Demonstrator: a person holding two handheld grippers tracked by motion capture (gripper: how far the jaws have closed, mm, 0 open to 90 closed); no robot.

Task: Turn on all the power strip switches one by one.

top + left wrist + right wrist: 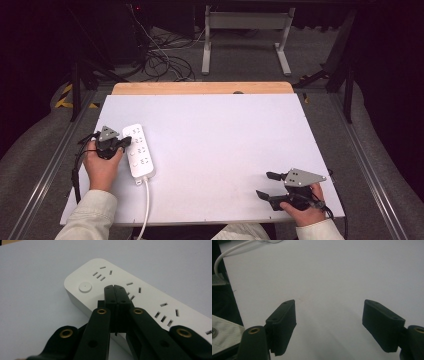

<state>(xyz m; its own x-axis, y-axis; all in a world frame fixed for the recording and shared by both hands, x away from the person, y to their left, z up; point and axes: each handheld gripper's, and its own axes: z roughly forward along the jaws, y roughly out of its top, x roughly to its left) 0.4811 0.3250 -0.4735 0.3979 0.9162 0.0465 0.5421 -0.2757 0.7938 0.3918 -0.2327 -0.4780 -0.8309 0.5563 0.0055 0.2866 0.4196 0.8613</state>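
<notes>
High view: a white power strip (138,151) lies on the left part of the white table (215,150), its long axis running roughly away from the person, and its white cord (146,205) leaves the near end and drops over the table's near edge. The left tongs (125,142), held in the person's left hand (102,167), reach in from the strip's left side, and their tips are at the strip's left edge, about halfway along it. The right tongs (265,185) are well apart from the strip, at the near right of the table, held low over bare surface in the right hand (302,207) and pointing left.

The left gripper view shows the left tongs (115,287) pressed together with no gap and nothing between them, their tips over the strip's (140,297) top face just beside a round button (85,286) near one end. Whether the tips touch the face I cannot tell. Rows of socket slots (163,315) run along the strip to either side of the tips.

In the right gripper view the right tongs (329,320) stand wide apart with only bare table (329,277) between them. A loop of the cord (229,252) shows at the upper left corner, by the table's edge.
</notes>
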